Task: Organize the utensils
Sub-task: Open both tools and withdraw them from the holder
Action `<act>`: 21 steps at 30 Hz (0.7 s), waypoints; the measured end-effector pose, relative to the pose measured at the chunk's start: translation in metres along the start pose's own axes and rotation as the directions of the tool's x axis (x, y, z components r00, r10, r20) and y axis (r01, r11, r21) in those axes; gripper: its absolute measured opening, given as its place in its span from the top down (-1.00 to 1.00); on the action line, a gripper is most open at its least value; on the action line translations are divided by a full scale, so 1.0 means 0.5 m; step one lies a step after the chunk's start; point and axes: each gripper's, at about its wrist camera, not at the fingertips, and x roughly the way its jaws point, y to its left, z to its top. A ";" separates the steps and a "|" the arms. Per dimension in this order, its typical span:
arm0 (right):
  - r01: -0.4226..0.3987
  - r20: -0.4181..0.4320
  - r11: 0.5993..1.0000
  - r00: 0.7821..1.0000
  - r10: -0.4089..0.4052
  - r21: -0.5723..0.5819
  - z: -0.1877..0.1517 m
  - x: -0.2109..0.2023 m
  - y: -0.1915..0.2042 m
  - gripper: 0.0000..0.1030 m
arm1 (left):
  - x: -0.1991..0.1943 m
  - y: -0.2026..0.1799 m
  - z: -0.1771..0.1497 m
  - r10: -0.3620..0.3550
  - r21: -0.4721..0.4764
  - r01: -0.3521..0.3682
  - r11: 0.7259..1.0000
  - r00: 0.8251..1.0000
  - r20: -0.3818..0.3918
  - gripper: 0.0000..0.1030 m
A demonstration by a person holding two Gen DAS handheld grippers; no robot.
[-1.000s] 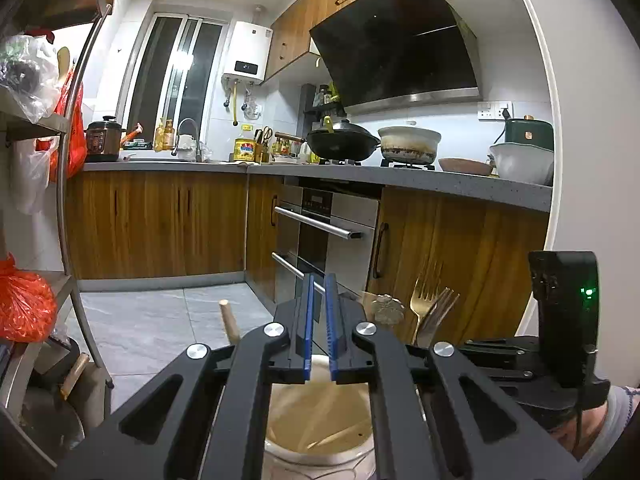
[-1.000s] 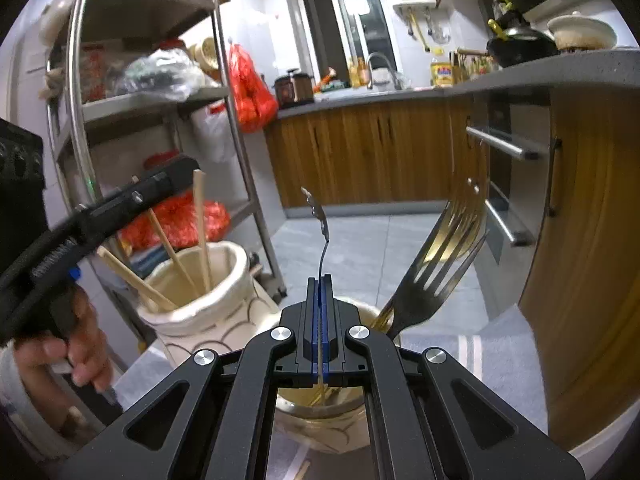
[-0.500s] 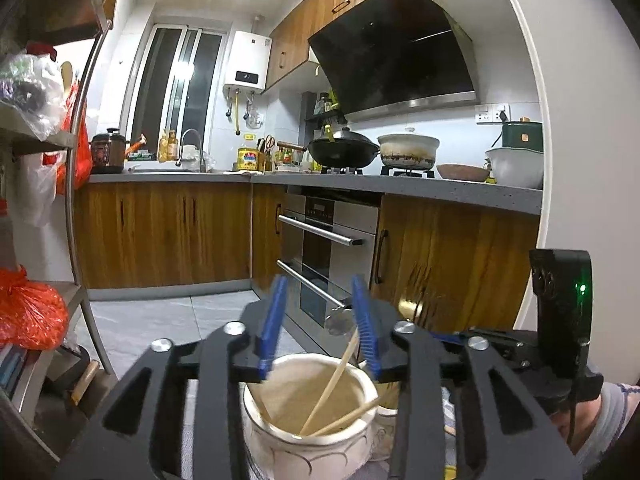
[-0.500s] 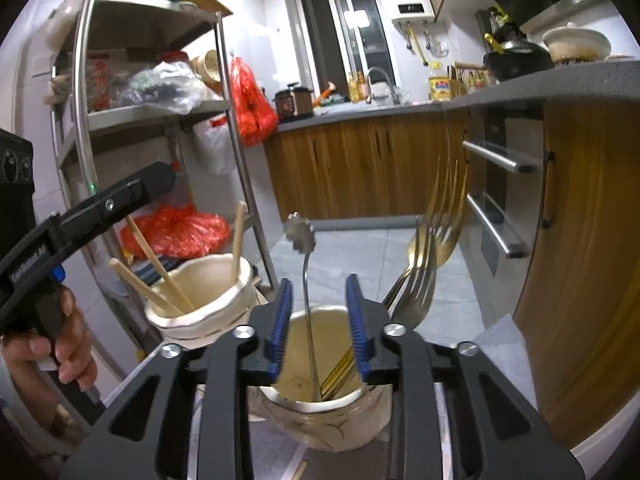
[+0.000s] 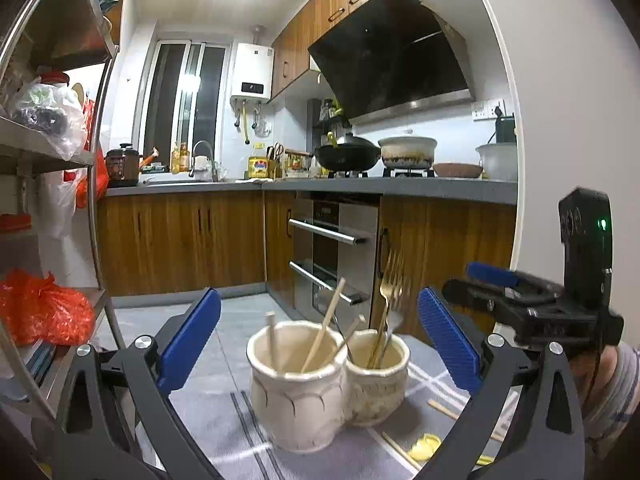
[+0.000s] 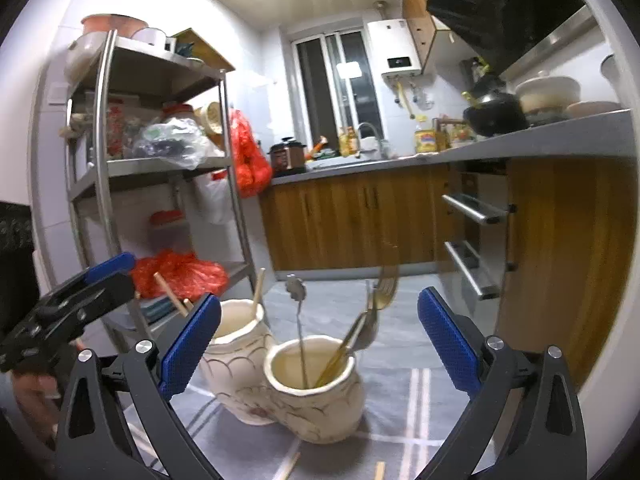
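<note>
Chopsticks (image 5: 444,409) lie loose on desk cloth (image 5: 224,412), just right of two pots touching each other: chopstick pot (image 5: 294,392) w/ sticks, cutlery pot (image 6: 316,394) w/ forks (image 6: 380,300) & spoon. Left hand-held gripper (image 5: 318,344) and right hand-held gripper (image 6: 318,346) both spread wide, empty. Next, I'd judge: pinch a loose stick mid-length, tip upright, drop into stick pot w/o nudging pots.

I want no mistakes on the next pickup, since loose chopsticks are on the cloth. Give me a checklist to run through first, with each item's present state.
1. Left gripper open and holding nothing: ok.
2. Right gripper open and holding nothing: ok.
3. Chopstick jar upright on the cloth: ok.
4. Fork jar upright, touching the chopstick jar: ok.
5. All chopsticks in the jar: not ok, a loose chopstick lies on the cloth.
6. Small yellow item on the cloth identified: cannot tell.
</note>
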 end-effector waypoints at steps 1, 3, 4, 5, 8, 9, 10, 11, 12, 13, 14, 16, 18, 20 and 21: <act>0.006 -0.002 1.000 1.000 -0.006 0.004 -0.003 -0.004 -0.003 -0.90 | -0.006 -0.004 -0.005 0.004 0.002 -0.004 1.000 1.000 -0.007 -0.89; 0.014 -0.017 1.000 1.000 -0.013 0.017 -0.012 -0.013 -0.010 -0.90 | -0.015 -0.011 -0.015 0.015 0.001 -0.015 1.000 1.000 -0.028 -0.89; 0.018 -0.024 1.000 1.000 -0.017 0.022 -0.020 -0.018 -0.015 -0.90 | -0.019 -0.014 -0.021 0.023 -0.003 -0.023 1.000 0.999 -0.040 -0.89; 0.025 -0.033 0.999 0.999 -0.024 0.022 -0.025 -0.023 -0.017 -0.90 | -0.020 -0.016 -0.026 0.028 -0.007 -0.029 1.000 0.998 -0.048 -0.89; 0.056 -0.066 0.998 0.996 -0.055 0.009 -0.044 -0.035 -0.022 -0.90 | -0.029 -0.026 -0.056 0.039 -0.029 -0.043 0.999 0.994 -0.100 -0.89; 0.064 -0.077 0.998 0.995 -0.063 0.007 -0.051 -0.038 -0.024 -0.90 | -0.031 -0.029 -0.066 0.043 -0.031 -0.047 0.998 0.992 -0.116 -0.89; 0.070 -0.088 0.998 0.994 -0.069 0.007 -0.055 -0.040 -0.024 -0.90 | -0.033 -0.032 -0.076 0.048 -0.032 -0.052 0.998 0.990 -0.133 -0.89; 0.080 -0.104 0.997 0.991 -0.079 0.006 -0.062 -0.042 -0.025 -0.90 | -0.033 -0.036 -0.089 0.056 -0.031 -0.061 0.998 0.986 -0.156 -0.89; 0.086 -0.122 0.996 0.989 -0.085 0.004 -0.068 -0.043 -0.026 -0.90 | -0.034 -0.039 -0.097 0.058 -0.029 -0.064 0.998 0.984 -0.171 -0.89; 0.088 -0.134 0.996 0.987 -0.087 0.002 -0.073 -0.044 -0.027 -0.90 | -0.034 -0.043 -0.107 0.059 -0.027 -0.065 0.998 0.980 -0.189 -0.89; 0.092 -0.150 0.996 0.984 -0.091 0.000 -0.080 -0.046 -0.027 -0.90 | -0.035 -0.046 -0.115 0.060 -0.025 -0.066 0.997 0.977 -0.205 -0.89; 0.097 -0.176 0.995 0.980 -0.097 -0.005 -0.096 -0.051 -0.024 -0.90 | -0.037 -0.048 -0.129 0.062 -0.019 -0.068 0.998 0.972 -0.226 -0.89; 0.101 -0.203 0.995 0.974 -0.102 -0.013 -0.108 -0.052 -0.017 -0.90 | -0.039 -0.050 -0.141 0.065 -0.016 -0.071 0.997 0.968 -0.242 -0.89; 0.106 -0.240 0.994 0.965 -0.110 -0.028 -0.122 -0.051 -0.009 -0.90 | -0.042 -0.047 -0.150 0.058 -0.031 -0.068 0.997 0.965 -0.254 -0.89; 0.111 -0.260 0.993 0.958 -0.118 -0.041 -0.130 -0.051 -0.002 -0.90 | -0.043 -0.044 -0.153 0.055 -0.039 -0.068 0.997 0.963 -0.263 -0.89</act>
